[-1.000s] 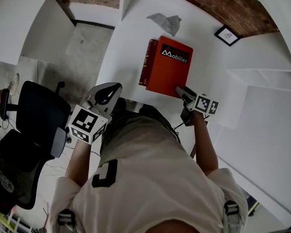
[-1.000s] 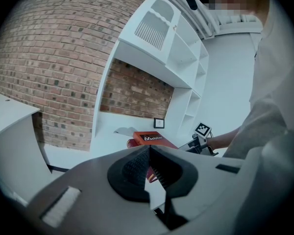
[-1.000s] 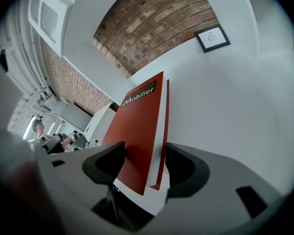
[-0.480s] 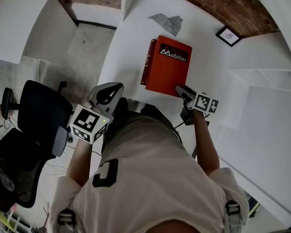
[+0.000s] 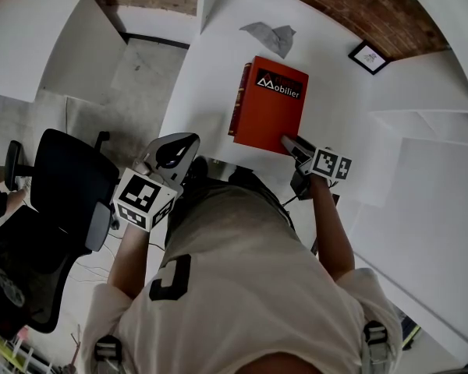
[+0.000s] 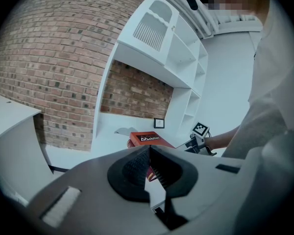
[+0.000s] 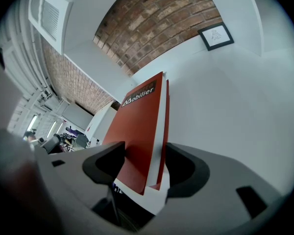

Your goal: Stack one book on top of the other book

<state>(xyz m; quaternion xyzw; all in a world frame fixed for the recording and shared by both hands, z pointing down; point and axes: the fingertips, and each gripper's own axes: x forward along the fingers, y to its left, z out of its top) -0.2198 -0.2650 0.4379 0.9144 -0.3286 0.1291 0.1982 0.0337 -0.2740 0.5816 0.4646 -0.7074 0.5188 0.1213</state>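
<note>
An orange-red book [image 5: 269,107] lies on a darker red book [image 5: 237,109], whose spine shows along its left side, on the white table [image 5: 210,68]. My right gripper [image 5: 290,145] is at the orange book's near right corner. In the right gripper view that book [image 7: 142,126] runs between the two jaws of my right gripper [image 7: 144,163], cover against one pad and back cover by the other. My left gripper [image 5: 186,140] hovers off the table's near left edge, away from the books. Its jaws [image 6: 149,148] meet with nothing between them. The left gripper view shows the orange book [image 6: 149,138] farther off.
A crumpled sheet of paper [image 5: 267,36] lies beyond the books. A small framed picture [image 5: 366,55] leans at the back right against the brick wall. A black office chair [image 5: 62,185] stands on the floor at the left. White shelves [image 5: 429,123] are to the right.
</note>
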